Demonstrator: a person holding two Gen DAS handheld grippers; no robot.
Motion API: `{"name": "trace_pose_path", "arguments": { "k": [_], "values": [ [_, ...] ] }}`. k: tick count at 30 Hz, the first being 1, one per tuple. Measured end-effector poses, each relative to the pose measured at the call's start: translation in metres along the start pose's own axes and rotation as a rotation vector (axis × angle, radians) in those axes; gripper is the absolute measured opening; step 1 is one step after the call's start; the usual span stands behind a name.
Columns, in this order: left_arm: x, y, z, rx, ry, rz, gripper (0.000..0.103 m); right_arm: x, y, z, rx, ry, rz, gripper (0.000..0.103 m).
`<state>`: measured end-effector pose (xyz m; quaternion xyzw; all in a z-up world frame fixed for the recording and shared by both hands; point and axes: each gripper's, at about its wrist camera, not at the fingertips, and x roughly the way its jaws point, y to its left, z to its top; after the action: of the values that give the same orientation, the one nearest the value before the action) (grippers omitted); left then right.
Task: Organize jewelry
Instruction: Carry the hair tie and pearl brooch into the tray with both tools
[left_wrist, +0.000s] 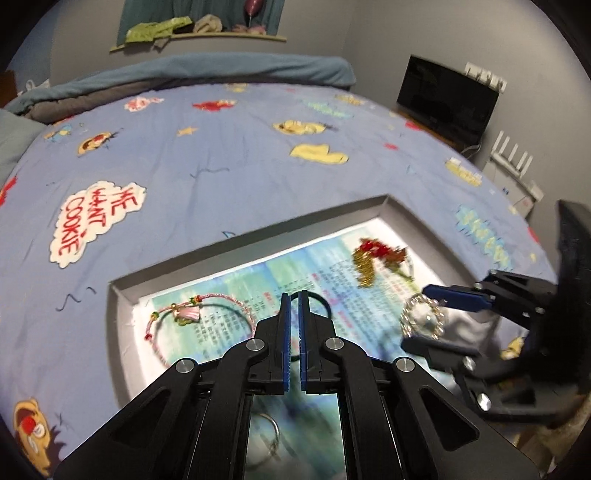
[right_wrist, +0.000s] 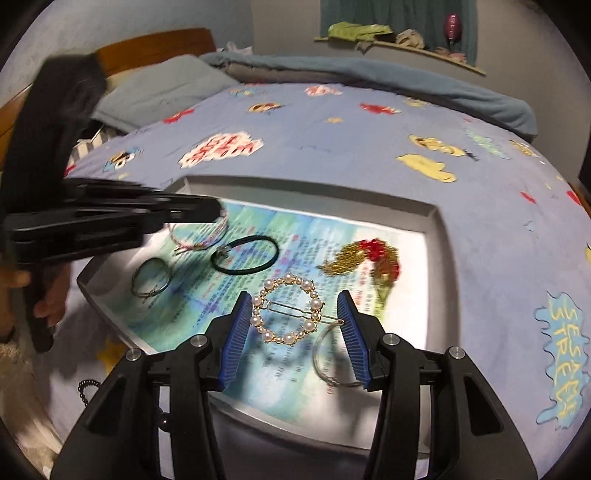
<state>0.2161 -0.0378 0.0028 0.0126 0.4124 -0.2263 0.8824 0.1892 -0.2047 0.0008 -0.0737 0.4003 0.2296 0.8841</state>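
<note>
At lower centre of the right wrist view, the right gripper (right_wrist: 293, 332) has its fingers spread wide around the pearl hair clip (right_wrist: 288, 314), which lies in the grey tray (right_wrist: 439, 236) on the bed (right_wrist: 369, 140). The left gripper (left_wrist: 294, 339) shows fingers nearly together, gripping nothing visible, above the black hair tie (right_wrist: 244, 254).

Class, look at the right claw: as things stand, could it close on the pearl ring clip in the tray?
Probably yes. The right claw is open, the pearl clip lies between its fingers, and nothing covers it.
</note>
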Motion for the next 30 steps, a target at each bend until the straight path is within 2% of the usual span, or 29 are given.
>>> {"name": "trace_pose_path", "arguments": {
  "k": [5,18,23,30],
  "values": [
    [0.011,0.003,-0.006,0.001,0.02,0.006,0.004,0.011,0.007,0.003,-0.026,0.033,0.012,0.048],
    [0.01,0.009,-0.006,-0.005,0.013,0.018,0.005,0.029,0.008,0.002,-0.019,0.094,0.01,0.049],
    [0.004,0.005,-0.005,0.002,0.005,0.017,0.005,0.022,0.006,0.002,-0.005,0.078,0.011,0.062],
    [-0.018,-0.003,-0.005,0.016,-0.02,0.027,0.005,-0.001,0.005,0.001,0.005,0.046,0.001,0.062]
  ]
}}
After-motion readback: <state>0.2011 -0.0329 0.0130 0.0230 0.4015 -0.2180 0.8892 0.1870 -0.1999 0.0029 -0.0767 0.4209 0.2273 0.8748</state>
